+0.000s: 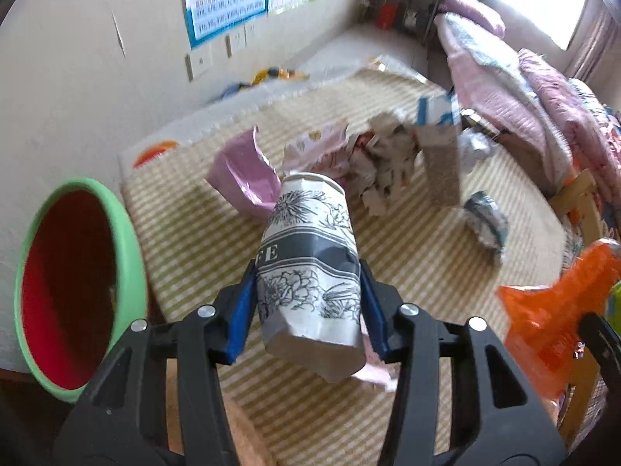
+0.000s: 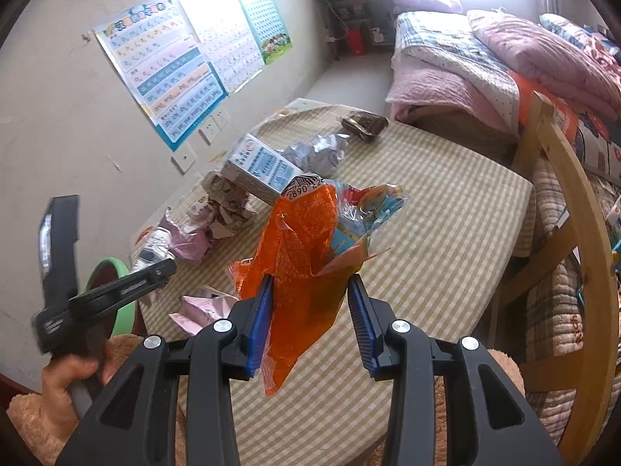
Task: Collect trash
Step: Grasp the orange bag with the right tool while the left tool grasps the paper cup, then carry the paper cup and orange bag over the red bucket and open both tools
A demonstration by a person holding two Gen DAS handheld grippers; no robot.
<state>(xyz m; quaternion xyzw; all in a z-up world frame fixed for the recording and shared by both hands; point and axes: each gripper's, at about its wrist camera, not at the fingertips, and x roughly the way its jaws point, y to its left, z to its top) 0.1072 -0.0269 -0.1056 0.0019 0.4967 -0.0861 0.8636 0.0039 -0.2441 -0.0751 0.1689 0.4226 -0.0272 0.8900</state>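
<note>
**Both grippers hold trash above the checked table**

The left gripper (image 1: 308, 303) is clenched on a crushed paper cup (image 1: 310, 256) w/ black flower print; both blue pads press its sides and the cup is lifted over the table (image 1: 407, 272), rim pointing away from the camera. The right gripper (image 2: 310, 322) has an orange plastic wrapper (image 2: 299, 264) between its fingers; the left pad touches it, but on the right side I cannot tell if the pad presses, so the grip is not sure. The wrapper stands up and a clear part of it w/ colour print hangs to the right.

Other trash lies on the yellow-white checked cloth: a pink wrapper (image 1: 244, 178) just behind the cup, torn paper scraps (image 1: 384, 171), a small carton (image 2: 260, 171) lying on its side, crumpled silver foil (image 2: 314, 155) and a dark packet (image 2: 365, 124) near the far edge. One more pink piece (image 2: 205, 306) lies near the front edge.

A green bin w/ red inside (image 1: 77, 287) stands left of the table, by the wall. A wooden chair back (image 2: 574, 233) is close on the right, and behind it a bed w/ pink quilts (image 2: 504, 50). A hand (image 2: 66, 384) grips the left tool's handle.
</note>
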